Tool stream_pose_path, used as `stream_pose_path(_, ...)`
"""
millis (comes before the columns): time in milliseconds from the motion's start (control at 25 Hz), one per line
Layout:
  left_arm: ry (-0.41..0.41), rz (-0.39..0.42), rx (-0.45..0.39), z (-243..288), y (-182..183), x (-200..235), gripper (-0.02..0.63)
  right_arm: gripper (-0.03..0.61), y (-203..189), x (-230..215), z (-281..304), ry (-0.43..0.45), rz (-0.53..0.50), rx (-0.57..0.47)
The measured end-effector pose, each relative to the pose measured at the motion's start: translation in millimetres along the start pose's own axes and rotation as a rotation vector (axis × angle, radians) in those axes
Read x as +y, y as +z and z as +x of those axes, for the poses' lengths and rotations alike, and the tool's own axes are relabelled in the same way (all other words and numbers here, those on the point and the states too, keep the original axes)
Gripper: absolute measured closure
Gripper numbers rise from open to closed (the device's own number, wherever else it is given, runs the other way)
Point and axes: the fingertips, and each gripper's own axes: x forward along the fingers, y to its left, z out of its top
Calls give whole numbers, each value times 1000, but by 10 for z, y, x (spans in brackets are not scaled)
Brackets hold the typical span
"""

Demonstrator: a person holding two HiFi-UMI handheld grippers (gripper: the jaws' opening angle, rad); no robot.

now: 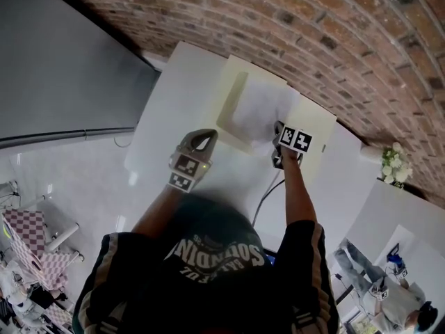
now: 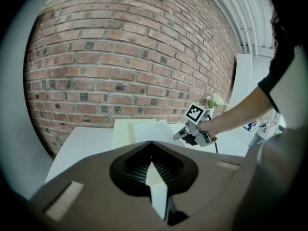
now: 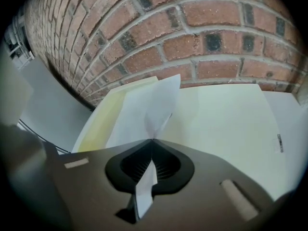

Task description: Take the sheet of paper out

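The job is barely under way. The sheet of paper (image 1: pixel 261 106) lies mostly on the cream folder (image 1: pixel 233 82) on the white surface (image 1: pixel 174 103), with one edge lifted. It has yet to be drawn clear. The right gripper (image 3: pixel 153 139) is pinched tight on that edge, which crumples at its tips. The left gripper (image 2: pixel 151 142) hangs closed and empty just short of the folder.

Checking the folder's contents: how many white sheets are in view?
1: the sheet, pinched by the right gripper, partly over the cream folder. Others may be hidden under it.
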Motion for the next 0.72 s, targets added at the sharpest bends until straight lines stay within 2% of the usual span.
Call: stream_pose_path(720, -47, 70, -69, -219, 205, -337, 603, 575, -97, -371, -744, -122, 17, -116)
